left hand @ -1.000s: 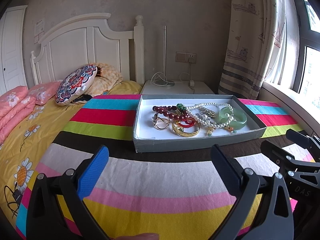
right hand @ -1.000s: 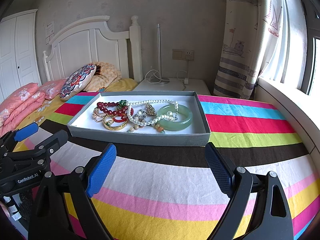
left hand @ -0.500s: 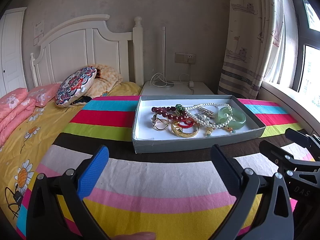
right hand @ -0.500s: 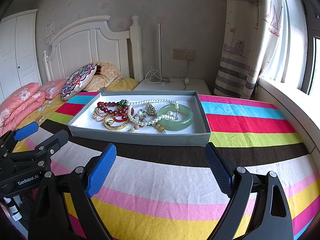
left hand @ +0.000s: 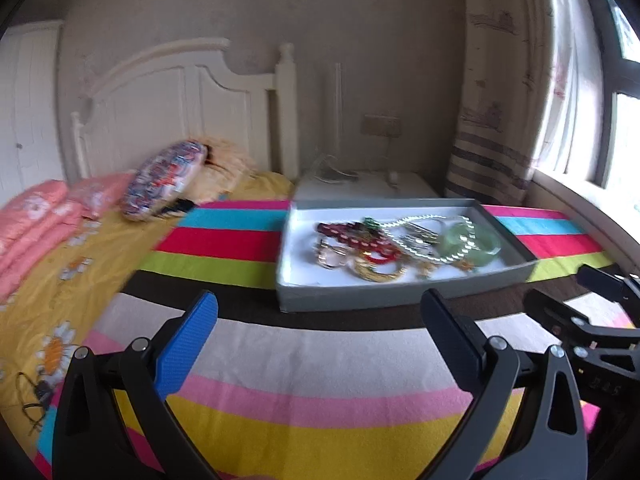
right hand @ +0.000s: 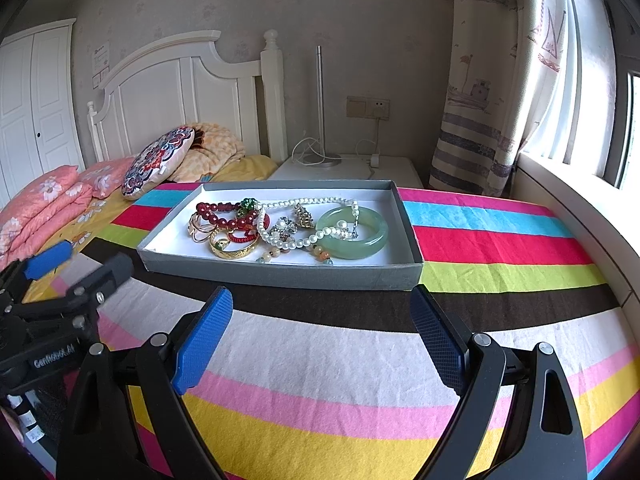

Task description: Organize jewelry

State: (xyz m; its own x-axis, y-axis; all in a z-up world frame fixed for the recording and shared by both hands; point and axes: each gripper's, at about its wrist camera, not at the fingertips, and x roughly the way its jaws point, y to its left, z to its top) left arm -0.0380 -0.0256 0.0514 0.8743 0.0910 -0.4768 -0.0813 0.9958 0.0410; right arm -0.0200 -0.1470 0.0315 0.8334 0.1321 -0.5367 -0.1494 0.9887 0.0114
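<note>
Striped bedspread (right hand: pixel 500 240) bears the tray (right hand: pixel 280 270) of tangled jewelry (right hand: pixel 288 228) — both grippers, left (left hand: pixel 320 320) and right (right hand: pixel 322 312), gape empty, so single out one loose piece.

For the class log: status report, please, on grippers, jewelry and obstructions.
Left gripper and right gripper open, empty. Jewelry heaped, overlapping, in grey tray on striped blanket. Nothing between grippers and tray.

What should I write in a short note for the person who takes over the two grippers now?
Left gripper: open, holds nothing, above the striped blanket.
Right gripper: open, holds nothing, also short of the grey tray.
All jewelry lies in the tray in one overlapping heap: pearl necklace draped over the jade bangle, red bead bracelet, gold bangle.
Done or left: the pieces lie tangled, not separated; no other container is in view.
</note>
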